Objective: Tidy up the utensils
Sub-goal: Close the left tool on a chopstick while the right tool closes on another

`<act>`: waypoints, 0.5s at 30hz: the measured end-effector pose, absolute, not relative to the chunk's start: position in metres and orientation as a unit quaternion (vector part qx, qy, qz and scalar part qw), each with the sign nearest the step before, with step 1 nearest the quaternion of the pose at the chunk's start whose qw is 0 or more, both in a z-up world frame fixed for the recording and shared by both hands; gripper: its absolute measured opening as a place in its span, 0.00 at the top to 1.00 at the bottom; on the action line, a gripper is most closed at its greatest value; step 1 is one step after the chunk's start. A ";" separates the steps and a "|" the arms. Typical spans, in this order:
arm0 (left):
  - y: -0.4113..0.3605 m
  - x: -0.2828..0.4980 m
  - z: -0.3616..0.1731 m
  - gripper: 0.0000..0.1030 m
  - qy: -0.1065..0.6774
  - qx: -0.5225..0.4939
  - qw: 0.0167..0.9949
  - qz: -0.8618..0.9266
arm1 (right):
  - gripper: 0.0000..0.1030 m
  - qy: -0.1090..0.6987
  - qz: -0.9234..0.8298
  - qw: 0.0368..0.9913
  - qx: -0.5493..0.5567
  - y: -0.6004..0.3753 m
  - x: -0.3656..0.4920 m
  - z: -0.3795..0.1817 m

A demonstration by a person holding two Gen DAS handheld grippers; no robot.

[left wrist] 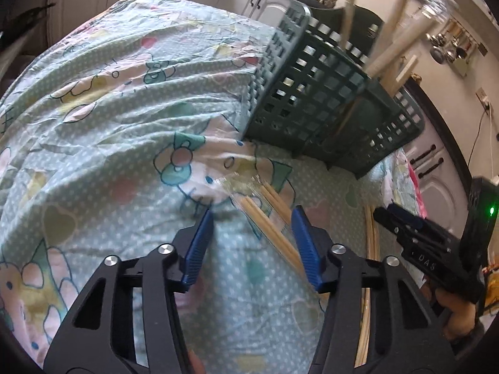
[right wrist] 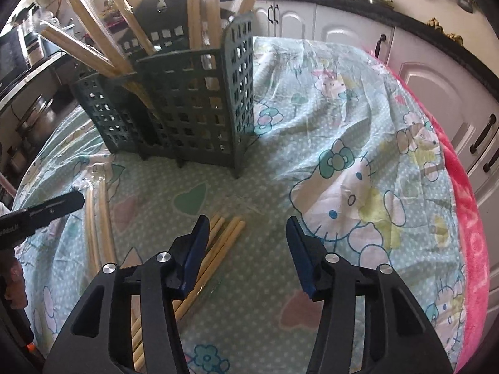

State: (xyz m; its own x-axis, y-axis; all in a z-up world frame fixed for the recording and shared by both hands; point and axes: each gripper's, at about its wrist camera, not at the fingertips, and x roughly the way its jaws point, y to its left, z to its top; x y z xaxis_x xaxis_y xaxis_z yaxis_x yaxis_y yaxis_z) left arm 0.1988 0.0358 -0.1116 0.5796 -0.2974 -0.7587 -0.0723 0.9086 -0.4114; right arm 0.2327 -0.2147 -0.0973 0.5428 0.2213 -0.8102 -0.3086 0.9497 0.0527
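Observation:
A dark green lattice utensil holder (left wrist: pixel 315 99) stands on the cloth-covered table, also in the right wrist view (right wrist: pixel 193 109), with several wooden chopsticks (right wrist: pixel 93 46) upright in it. A plastic-wrapped bundle of chopsticks (left wrist: pixel 271 221) lies on the cloth between my left gripper's (left wrist: pixel 252 243) open fingers, close to the right one. In the right wrist view the bundle (right wrist: pixel 215 243) lies beside the left finger of my open, empty right gripper (right wrist: pixel 246 252). Another chopstick pair (right wrist: pixel 96 218) lies further left. The right gripper (left wrist: pixel 414 233) shows at the left view's right edge.
The round table carries a mint cartoon-print cloth (right wrist: pixel 343 124) with a pink blanket edge (right wrist: pixel 467 218) on the right. White kitchen cabinets (right wrist: pixel 436 78) and a dark counter surround it. The left gripper (right wrist: pixel 40 212) shows at the right view's left edge.

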 end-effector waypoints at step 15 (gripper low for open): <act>0.056 0.223 -0.118 0.85 0.462 -0.233 0.854 -0.052 | 0.65 0.472 0.144 0.869 -0.024 -0.218 0.255 -0.107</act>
State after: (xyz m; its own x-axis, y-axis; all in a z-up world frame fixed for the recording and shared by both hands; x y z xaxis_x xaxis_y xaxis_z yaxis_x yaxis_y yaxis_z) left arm 0.2229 0.0561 -0.1180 0.5674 -0.3039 -0.7653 -0.1272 0.8859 -0.4461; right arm 0.2553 -0.2177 -0.1067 0.5122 0.2278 -0.8281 -0.2740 0.9571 0.0938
